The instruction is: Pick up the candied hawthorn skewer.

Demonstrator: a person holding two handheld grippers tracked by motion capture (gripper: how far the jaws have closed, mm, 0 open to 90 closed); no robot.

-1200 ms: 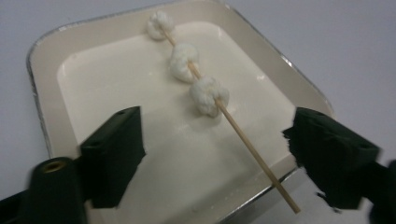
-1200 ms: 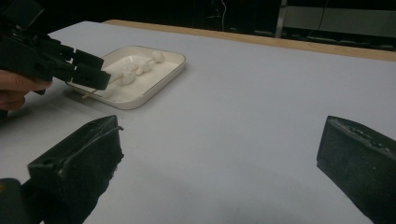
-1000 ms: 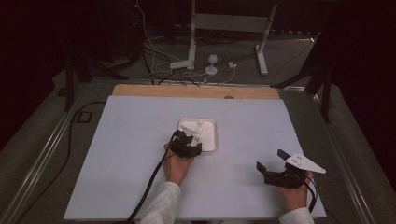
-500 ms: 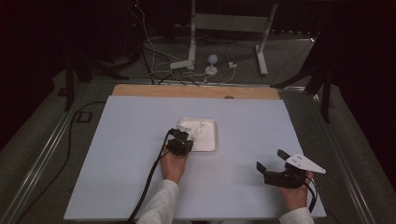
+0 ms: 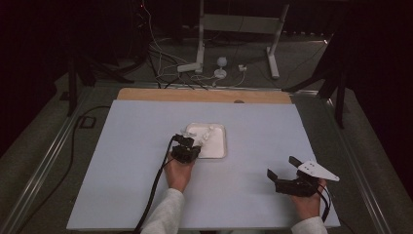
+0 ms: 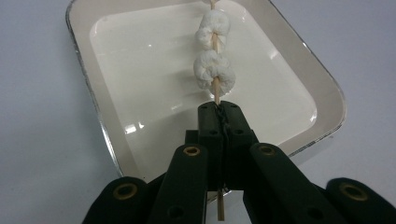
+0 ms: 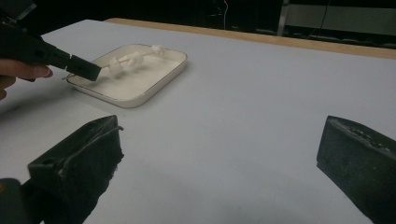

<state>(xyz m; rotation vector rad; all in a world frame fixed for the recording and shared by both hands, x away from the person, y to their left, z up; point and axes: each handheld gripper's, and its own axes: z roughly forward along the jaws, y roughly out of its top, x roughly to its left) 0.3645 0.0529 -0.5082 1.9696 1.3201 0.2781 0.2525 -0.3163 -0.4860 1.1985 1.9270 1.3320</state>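
A thin wooden skewer [image 6: 216,95] threaded with white marshmallow-like pieces [image 6: 212,70] hangs tilted over a white rectangular tray [image 6: 149,70]. My left gripper [image 6: 220,112] is shut on the skewer's near end, and a short stub sticks out below the jaws. In the high view, the left gripper [image 5: 187,141] sits at the tray's [image 5: 221,153] near-left corner, with the skewer [image 5: 204,134] reaching over it. My right gripper [image 5: 282,167] rests at the table's front right, open and with nothing between its jaws. The right gripper view shows its wide-apart jaws [image 7: 222,140], and the left gripper [image 7: 86,69] holding the skewer [image 7: 130,59] over the tray [image 7: 140,93].
The tray sits mid-table on a pale blue board [image 5: 122,146] with a wooden strip [image 5: 204,95] along its far edge. Beyond the table, cables and stand legs [image 5: 199,63] lie on the floor. A black cable [image 5: 156,185] trails back from the left gripper.
The left gripper has shifted slightly left at the tray's corner and closed on the skewer's end. The right gripper has stayed where it was.
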